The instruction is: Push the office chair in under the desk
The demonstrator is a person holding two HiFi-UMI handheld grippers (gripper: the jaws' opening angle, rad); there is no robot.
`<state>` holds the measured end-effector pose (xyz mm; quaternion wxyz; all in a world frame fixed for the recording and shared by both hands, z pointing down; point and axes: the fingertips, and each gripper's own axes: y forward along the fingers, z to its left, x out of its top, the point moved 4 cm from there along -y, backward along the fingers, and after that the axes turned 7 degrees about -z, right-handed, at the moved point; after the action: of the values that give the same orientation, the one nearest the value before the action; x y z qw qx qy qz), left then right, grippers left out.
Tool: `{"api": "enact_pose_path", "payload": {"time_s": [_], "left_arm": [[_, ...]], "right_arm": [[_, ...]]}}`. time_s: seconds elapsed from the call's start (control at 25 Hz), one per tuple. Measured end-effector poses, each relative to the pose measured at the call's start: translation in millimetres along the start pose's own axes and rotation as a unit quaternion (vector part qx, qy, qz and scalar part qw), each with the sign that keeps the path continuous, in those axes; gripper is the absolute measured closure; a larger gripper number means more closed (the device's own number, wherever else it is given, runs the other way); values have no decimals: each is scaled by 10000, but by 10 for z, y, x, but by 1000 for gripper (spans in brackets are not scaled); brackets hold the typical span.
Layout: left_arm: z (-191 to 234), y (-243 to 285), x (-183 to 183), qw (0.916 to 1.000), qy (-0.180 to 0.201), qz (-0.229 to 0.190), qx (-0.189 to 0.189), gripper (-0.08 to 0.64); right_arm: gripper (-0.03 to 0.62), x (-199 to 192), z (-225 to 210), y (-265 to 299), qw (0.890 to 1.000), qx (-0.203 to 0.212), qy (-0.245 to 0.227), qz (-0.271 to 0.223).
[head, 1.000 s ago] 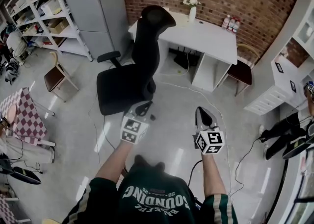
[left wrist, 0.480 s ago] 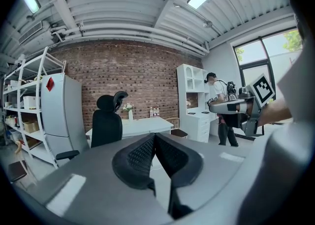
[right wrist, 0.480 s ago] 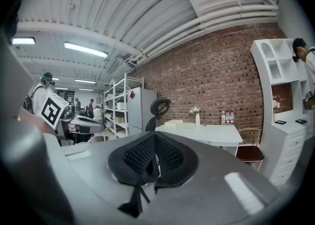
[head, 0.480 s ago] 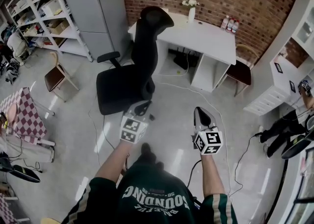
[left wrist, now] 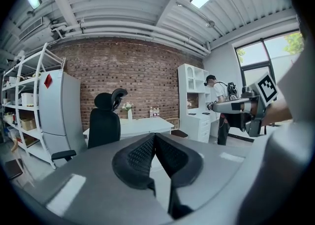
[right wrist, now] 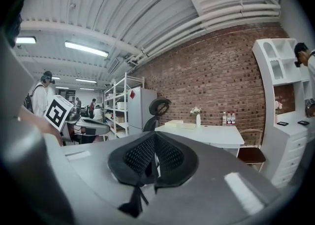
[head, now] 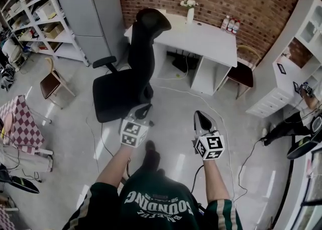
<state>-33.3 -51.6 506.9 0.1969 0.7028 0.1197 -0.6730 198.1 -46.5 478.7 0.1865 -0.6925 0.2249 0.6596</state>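
though apart from desk (head: 211, 40), office chair (head: 126, 80) near fridge (head: 93, 12); left gripper (head: 145, 108), right gripper (head: 201, 116) closed, empty

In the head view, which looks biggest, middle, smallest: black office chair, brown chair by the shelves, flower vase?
1. black office chair
2. brown chair by the shelves
3. flower vase, farthest from the camera

Left hand-held gripper (head: 143, 110) jaws closed, empty, right hand-held gripper (head: 202, 119) likewise, forearms extended forward
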Motion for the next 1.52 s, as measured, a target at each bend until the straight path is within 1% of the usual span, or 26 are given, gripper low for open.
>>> {"api": "enact_pose_path", "payload": {"time_s": [0.12,0.24,0.4,0.48,0.6,0.68,0.76,0.92,1.04,1.28,1.36,1.48,1.52], "left_arm": [[86,142,-11,10000,-7,5,46,549],[207,278,-33,9999,-85,-46,37,548],[381,514,-26,9999,-137,-45,6,548],[497,645,-35,9999,-129,-13,26,526],[708,866,-53,9998,-177,1,112,517],[859,1019,-66,9996,-192,44,195,475],[1012,1177,-72,9994,-182,112,258,405],[1296,1485,-132,9991,-208,210,313,341],[1442,1694,-135,9989,-158,281,349,313],[1671,2125,-357,9961,-160,761,406,298],[1703,2228,-414,9960,-123,771,430,288],[1772,2328,-490,9966,-11,645,517,287],[1791,2355,-508,9964,11,662,536,287]], "right_arm": [[591,-24,-105,132,9999,-53,118,18],[591,-58,-172,289,9995,23,299,0],[591,-80,-283,565,9995,80,287,62],[591,-80,-332,736,9995,117,295,66],[591,-72,-411,1021,9990,188,408,25],[591,-76,-457,1202,9988,189,443,50],[591,-73,-485,1366,9987,189,459,82],[591,-104,-534,1659,9985,178,480,182],[591,-138,-579,1828,9983,129,491,269],[591,-198,-664,2082,9976,-24,540,437],[591,-238,-719,2149,9971,-91,561,504],[591,-295,-786,2249,9961,-188,597,615],[591,-315,-803,2287,9958,-210,613,648]]}}
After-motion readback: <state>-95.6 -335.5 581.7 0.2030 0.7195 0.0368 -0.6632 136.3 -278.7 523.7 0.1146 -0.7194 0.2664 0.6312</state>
